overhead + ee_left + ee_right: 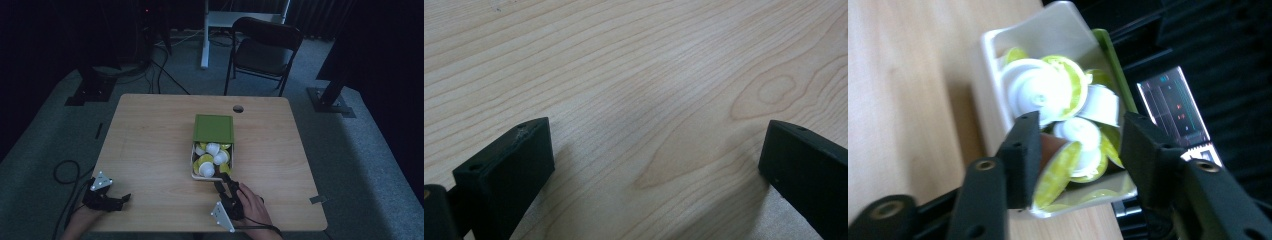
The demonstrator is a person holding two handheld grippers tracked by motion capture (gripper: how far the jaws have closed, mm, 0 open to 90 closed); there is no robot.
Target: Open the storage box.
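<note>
Nearest the lens in the right gripper view, the right gripper stands with its jaws parted over the near end of the white tray, and they grasp nothing: a lime-and-white capsule lies between them, but the pads are clear of it, so it looks released. The tray sits near the middle of the table, half slid out from under a green box sleeve at its far end, and it is heaped with capsules lying every way. Seen from above, the right gripper hovers just at the tray's near edge, while the left gripper rests well to the tray's left at the table's near corner, jaws spread wide over bare wood and empty. The step in hand looks like dropping a capsule into the tray. Next, the right hand probably needs to draw clear of the tray without nudging the loose heap.
</note>
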